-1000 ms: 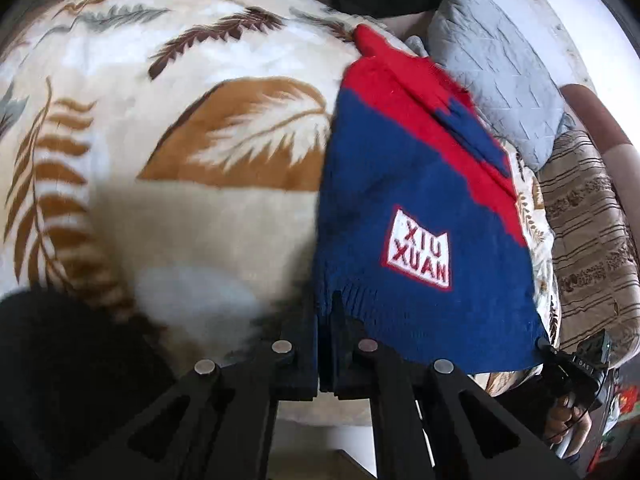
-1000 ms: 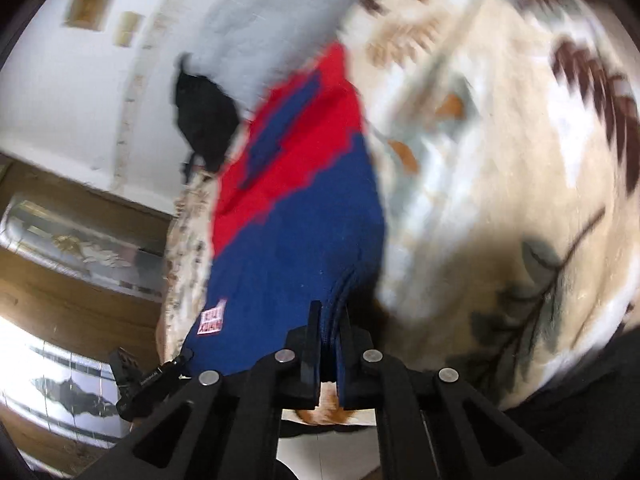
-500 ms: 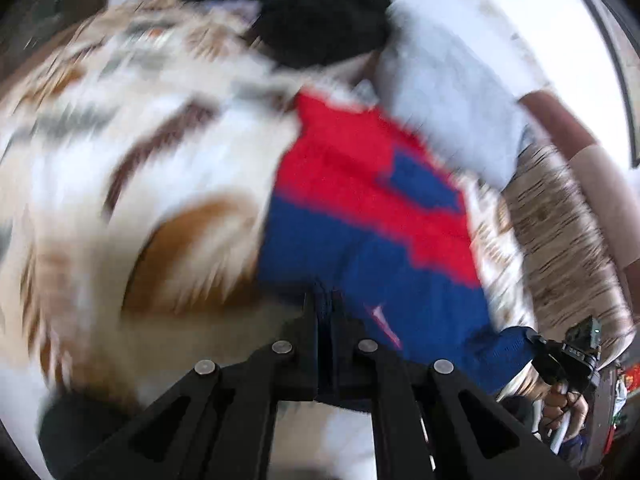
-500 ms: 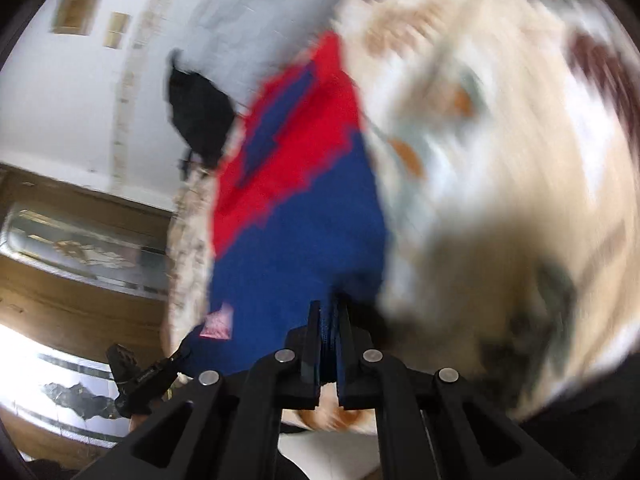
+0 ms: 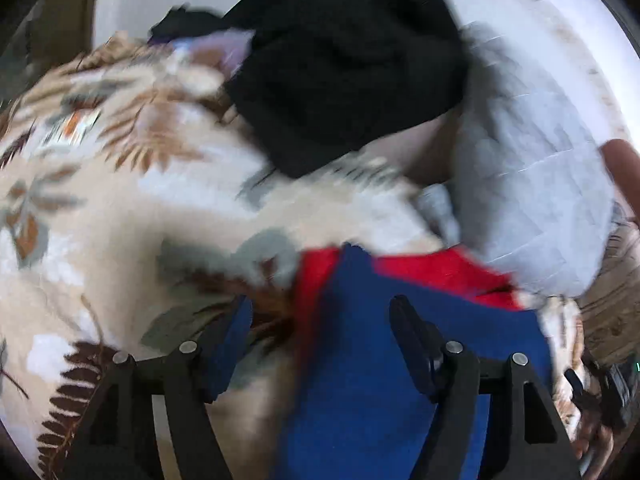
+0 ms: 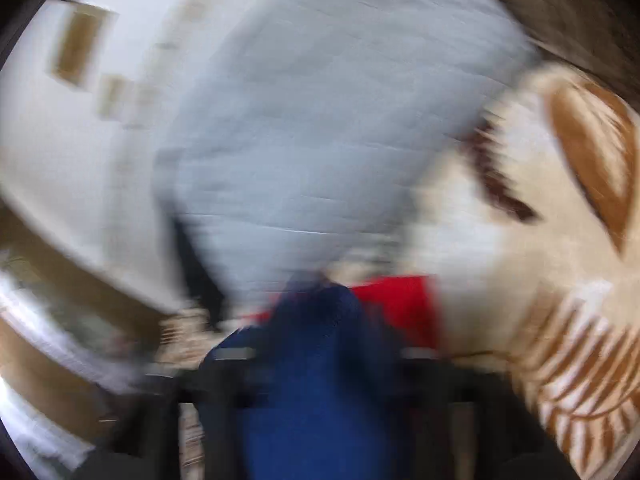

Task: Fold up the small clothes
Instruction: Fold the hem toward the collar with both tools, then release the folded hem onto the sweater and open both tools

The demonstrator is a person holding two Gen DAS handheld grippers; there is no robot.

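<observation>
Blue-and-red knitted sweater (image 5: 372, 368), one in number, lies on the cream fleece blanket with brown and grey leaf print (image 5: 120, 220) that covers the bed; it fills the lower centre of both wrist views, blue part nearest the cameras, red part beyond. One heap of black clothing (image 5: 344, 68) sits at the upper centre of the left view, and one pale grey quilted pillow (image 5: 532, 208) lies at the right, touching the red edge of the sweater. In the right view the same pillow (image 6: 320, 120) fills the upper centre, heavily blurred. Left gripper (image 5: 320, 328): two black fingers (image 5: 412, 340) apart and opening, the blue knit lying between them, the pads not pressing on it. Right gripper (image 6: 320, 364): fingers smeared by blur but apparently apart and opening, a fold of blue knit standing between them; contact cannot be told.
</observation>
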